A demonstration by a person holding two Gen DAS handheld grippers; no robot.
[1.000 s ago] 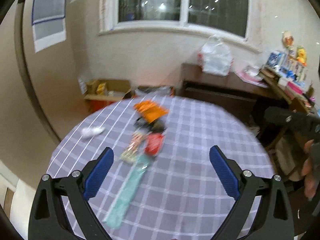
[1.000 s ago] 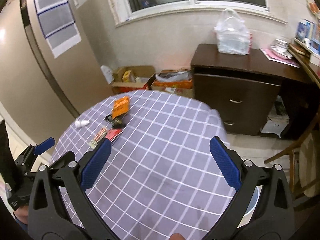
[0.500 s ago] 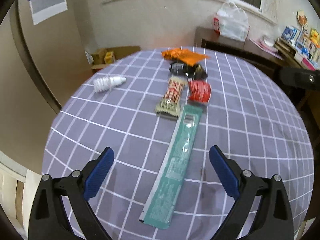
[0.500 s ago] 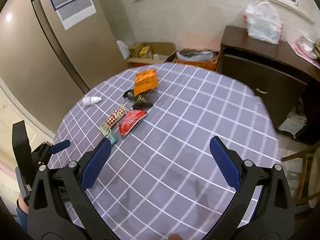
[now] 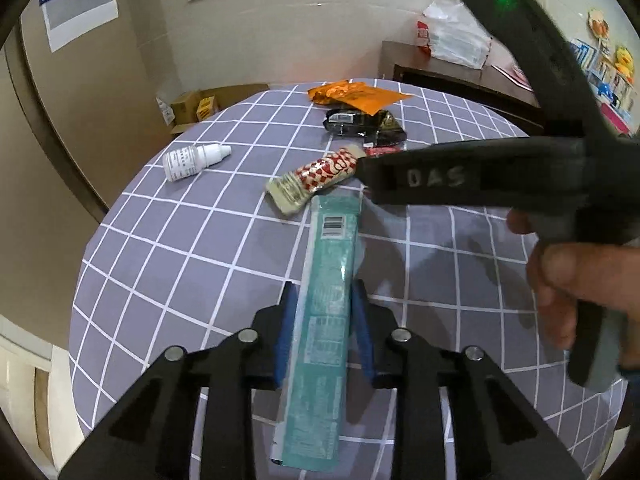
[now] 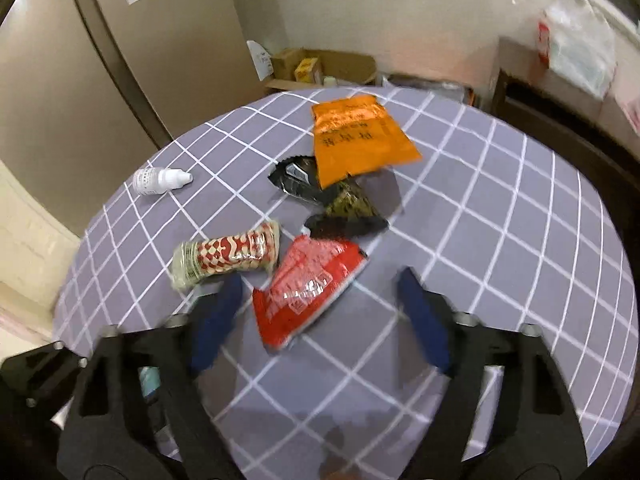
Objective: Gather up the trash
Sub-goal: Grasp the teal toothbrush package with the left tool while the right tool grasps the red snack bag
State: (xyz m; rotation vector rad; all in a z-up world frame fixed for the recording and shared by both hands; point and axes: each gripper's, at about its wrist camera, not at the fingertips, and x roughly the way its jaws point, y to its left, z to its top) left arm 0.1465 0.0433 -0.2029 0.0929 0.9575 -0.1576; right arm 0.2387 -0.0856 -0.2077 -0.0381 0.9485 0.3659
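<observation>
Our left gripper [image 5: 324, 316] is closing its jaws on the long teal packet [image 5: 330, 280], which lies flat near the worktop's [image 5: 168, 256] near edge, blue pads touching both sides. Our right gripper [image 6: 320, 312] is narrowing its jaws around the red wrapper [image 6: 310, 284], not yet touching. Bare checked cloth spreads to the right; the white dropper bottle [image 6: 160, 180] lies near the left rim.
</observation>
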